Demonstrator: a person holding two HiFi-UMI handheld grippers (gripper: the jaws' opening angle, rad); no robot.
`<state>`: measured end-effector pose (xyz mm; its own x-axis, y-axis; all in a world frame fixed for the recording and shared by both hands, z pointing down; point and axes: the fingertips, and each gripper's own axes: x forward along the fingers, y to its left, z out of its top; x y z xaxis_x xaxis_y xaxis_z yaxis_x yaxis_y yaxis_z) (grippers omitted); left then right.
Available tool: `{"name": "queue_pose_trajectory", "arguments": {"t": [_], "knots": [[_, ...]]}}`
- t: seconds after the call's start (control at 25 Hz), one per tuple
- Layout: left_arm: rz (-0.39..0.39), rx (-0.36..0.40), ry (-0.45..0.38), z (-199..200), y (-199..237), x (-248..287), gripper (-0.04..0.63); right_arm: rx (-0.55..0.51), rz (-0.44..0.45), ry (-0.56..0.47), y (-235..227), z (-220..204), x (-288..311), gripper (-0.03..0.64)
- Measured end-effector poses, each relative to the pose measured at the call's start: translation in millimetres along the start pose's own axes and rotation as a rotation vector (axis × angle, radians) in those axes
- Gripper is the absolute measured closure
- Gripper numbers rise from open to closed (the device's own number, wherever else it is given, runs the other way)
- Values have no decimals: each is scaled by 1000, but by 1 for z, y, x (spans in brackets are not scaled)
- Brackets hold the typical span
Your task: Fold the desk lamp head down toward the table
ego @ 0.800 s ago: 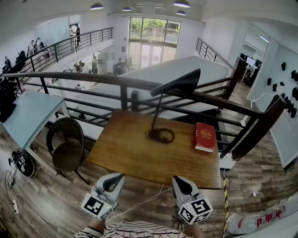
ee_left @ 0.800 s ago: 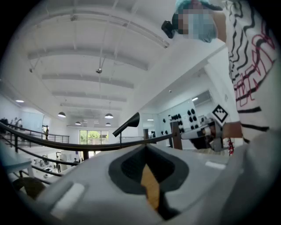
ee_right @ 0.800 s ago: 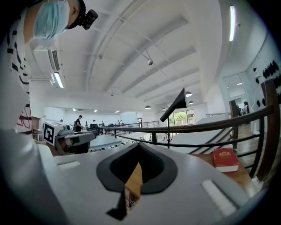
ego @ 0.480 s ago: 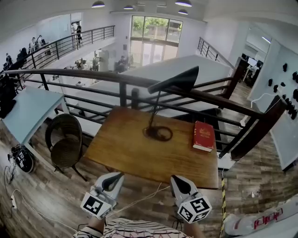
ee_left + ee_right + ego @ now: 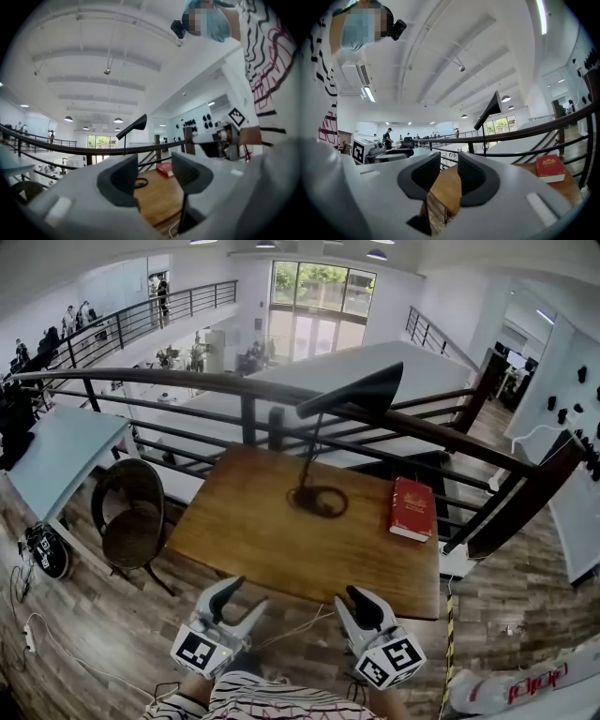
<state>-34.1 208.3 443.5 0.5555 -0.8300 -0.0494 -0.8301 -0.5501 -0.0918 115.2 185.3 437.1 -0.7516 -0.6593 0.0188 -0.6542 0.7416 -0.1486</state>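
Lamp (image 5: 306,495) looks light and tippy: pinch its stiff head (image 5: 354,394); well short of it, left gripper (image 5: 240,601) and right gripper (image 5: 360,600) fingers gape empty.

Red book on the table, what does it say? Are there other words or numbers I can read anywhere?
No text here can be read.
Red book: gold print on the cover, too small to read.
White thing on the floor: red letters, too warped to read.
Marker cube: black-and-white squares, no words.
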Motion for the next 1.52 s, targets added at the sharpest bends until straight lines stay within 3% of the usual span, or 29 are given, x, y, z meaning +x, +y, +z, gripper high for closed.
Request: {"name": "queue_pose_trajectory", "arguments": {"t": [0.12,0.32,1.12,1.32,1.52], "knots": [[-9,-16,1,-3,8,10,373,7,-9,2,-7,1,10,464],[-39,-36,-7,-10,41,32,370,9,-52,2,-22,3,40,429],[-138,-16,4,-13,264,82,365,31,-219,-65,-54,40,240,423],[-181,-38,23,-23,290,100,365,16,-283,-62,-69,45,257,423],[-238,-94,28,-35,290,136,365,-9,-331,-43,-93,52,260,423]]}}
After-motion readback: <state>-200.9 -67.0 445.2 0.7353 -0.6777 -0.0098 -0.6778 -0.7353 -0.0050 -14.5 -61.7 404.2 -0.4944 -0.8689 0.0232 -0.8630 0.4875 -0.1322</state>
